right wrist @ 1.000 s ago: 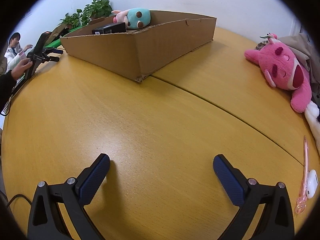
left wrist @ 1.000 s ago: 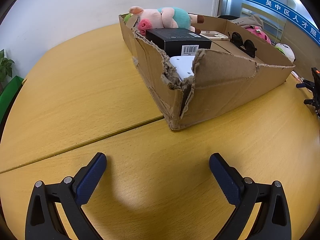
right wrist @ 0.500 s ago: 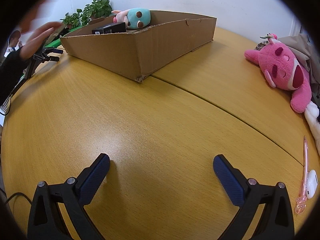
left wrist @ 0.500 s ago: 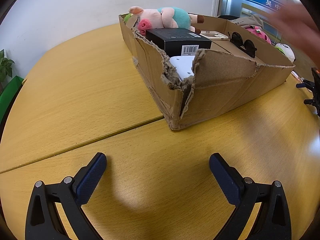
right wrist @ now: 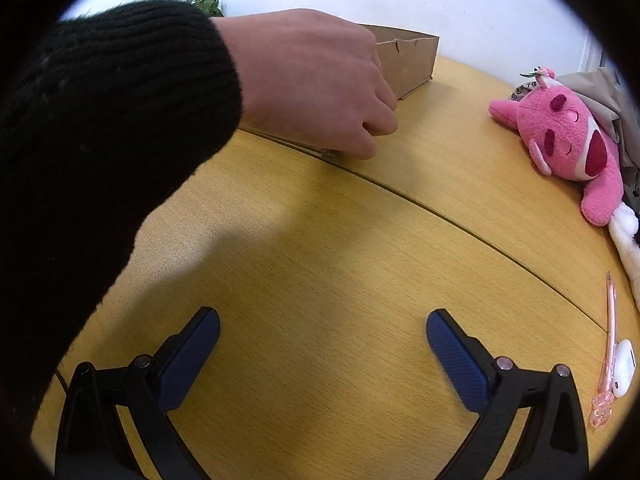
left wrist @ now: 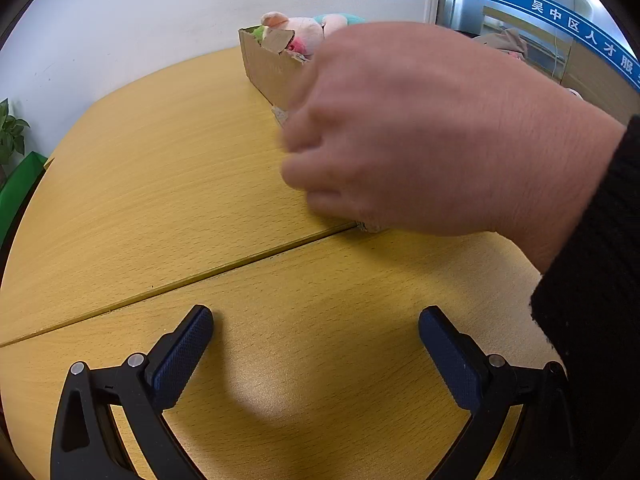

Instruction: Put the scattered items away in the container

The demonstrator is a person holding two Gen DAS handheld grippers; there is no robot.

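Note:
The cardboard box (left wrist: pixel 266 70) stands on the yellow wooden table (left wrist: pixel 160 184), mostly hidden by a person's bare hand (left wrist: pixel 400 128) in a black sleeve. A pink pig plush (left wrist: pixel 296 34) peeks over the box's far corner. My left gripper (left wrist: pixel 316 336) is open and empty, low over the table in front of the box. My right gripper (right wrist: pixel 323 336) is open and empty too. In the right wrist view the hand (right wrist: pixel 312 80) covers the box (right wrist: pixel 408 60). A pink bear plush (right wrist: pixel 568 140), a pink pen (right wrist: pixel 608 356) and a white earbud case (right wrist: pixel 623 368) lie at the right.
A seam (right wrist: pixel 460 220) runs across the table. A green plant (left wrist: pixel 10 132) stands at the table's left edge. Beige cloth (right wrist: pixel 608 96) lies behind the pink bear. A white wall is behind the table.
A hand in a black sleeve has swept in from the side and now covers the box in both views. Neither gripper has moved.

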